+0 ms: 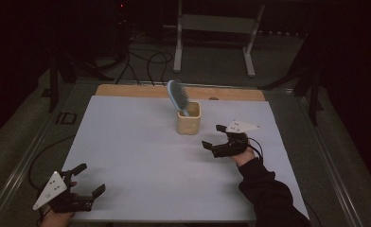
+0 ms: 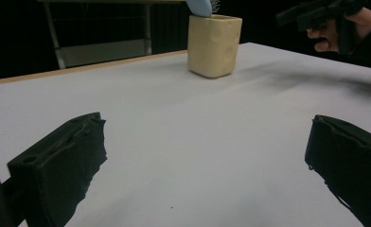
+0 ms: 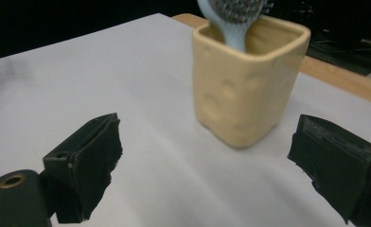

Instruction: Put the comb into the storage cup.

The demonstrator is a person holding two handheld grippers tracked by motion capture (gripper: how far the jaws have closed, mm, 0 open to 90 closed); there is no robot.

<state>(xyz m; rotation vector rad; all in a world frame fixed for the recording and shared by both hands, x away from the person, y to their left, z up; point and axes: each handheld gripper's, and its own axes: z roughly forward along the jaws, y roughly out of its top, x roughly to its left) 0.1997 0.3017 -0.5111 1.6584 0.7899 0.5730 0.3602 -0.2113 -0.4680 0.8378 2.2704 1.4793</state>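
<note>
A cream square cup [image 1: 189, 118] [image 2: 214, 45] [image 3: 246, 78] stands upright on the white table sheet [image 1: 141, 156], toward the back middle. A light blue hairbrush [image 1: 178, 96] [image 3: 234, 16] stands handle-down inside it, leaning left, bristles up. My right gripper [image 1: 214, 137] [image 3: 212, 165] is open just right of the cup and a little nearer, jaws wide apart and empty. My left gripper [image 1: 90, 179] [image 2: 207, 161] is open near the front left corner, far from the cup, nothing between its jaws. The right hand and gripper [image 2: 316, 14] appear in the left gripper view at top right.
A wooden table edge [image 1: 127, 91] runs along the back of the sheet. Beyond it stand a white metal frame [image 1: 212, 28] and loose black cables [image 1: 145, 61] on the floor. Dark stands flank the table at both sides.
</note>
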